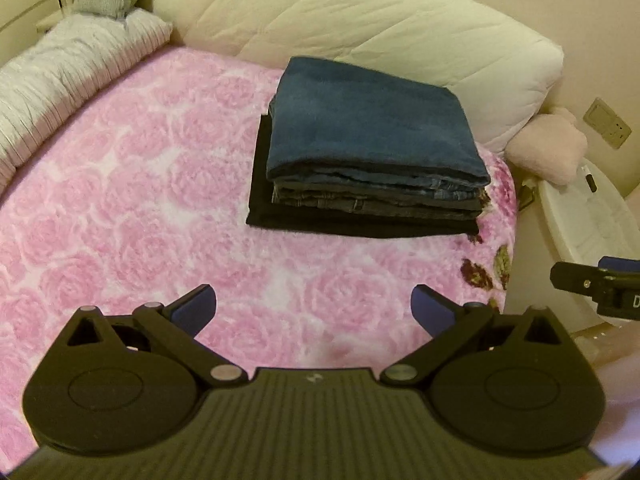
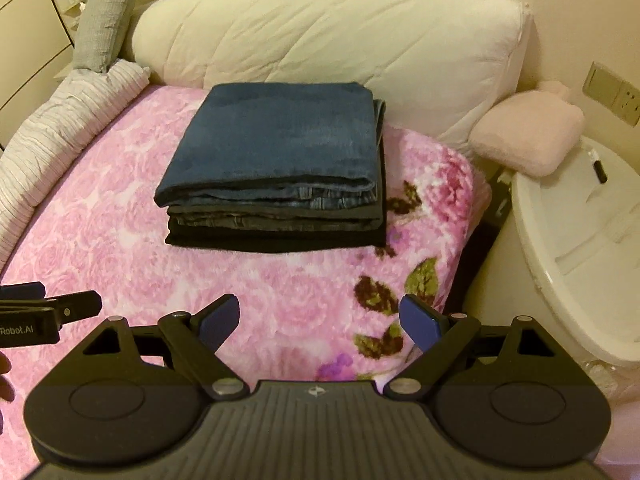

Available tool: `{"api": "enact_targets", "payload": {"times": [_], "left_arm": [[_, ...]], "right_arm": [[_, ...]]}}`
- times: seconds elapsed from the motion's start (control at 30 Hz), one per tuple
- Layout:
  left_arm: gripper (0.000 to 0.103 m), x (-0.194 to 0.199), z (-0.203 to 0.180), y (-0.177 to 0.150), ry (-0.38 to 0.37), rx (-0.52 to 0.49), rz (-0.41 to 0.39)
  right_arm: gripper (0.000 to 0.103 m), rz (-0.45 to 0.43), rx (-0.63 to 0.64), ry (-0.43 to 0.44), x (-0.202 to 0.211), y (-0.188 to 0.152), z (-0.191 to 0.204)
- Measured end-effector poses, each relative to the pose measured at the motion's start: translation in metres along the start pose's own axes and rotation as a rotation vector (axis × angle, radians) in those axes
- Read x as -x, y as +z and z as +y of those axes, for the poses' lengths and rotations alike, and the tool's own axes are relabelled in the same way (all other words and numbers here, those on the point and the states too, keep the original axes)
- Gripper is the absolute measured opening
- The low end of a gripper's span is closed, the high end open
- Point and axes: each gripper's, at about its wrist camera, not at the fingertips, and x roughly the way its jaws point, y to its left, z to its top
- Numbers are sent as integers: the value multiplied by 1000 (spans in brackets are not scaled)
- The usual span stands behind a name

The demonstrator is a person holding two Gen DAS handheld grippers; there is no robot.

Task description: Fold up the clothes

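Observation:
A stack of folded clothes [image 1: 368,148] lies on the pink rose blanket [image 1: 132,200]: blue jeans on top, grey denim under them, a black garment at the bottom. The stack also shows in the right wrist view [image 2: 276,160]. My left gripper [image 1: 314,308] is open and empty, hovering above the blanket in front of the stack. My right gripper [image 2: 320,320] is open and empty, also short of the stack. Each gripper shows at the edge of the other's view: the right one [image 1: 600,284] and the left one [image 2: 48,312].
A big cream pillow [image 2: 328,36] lies behind the stack. A striped grey quilt [image 1: 60,80] runs along the left. A small pink cushion [image 2: 528,136] and a white plastic tub [image 2: 580,264] sit to the right, past the bed's edge. A wall socket [image 2: 616,98] is at the far right.

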Motion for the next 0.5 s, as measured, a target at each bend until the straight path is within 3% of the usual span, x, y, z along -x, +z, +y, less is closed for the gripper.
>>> {"api": "enact_targets", "payload": {"times": [0.5], "left_arm": [[102, 52, 12, -23, 16, -17, -49]], "right_arm": [[89, -63, -6, -27, 52, -16, 29]]}}
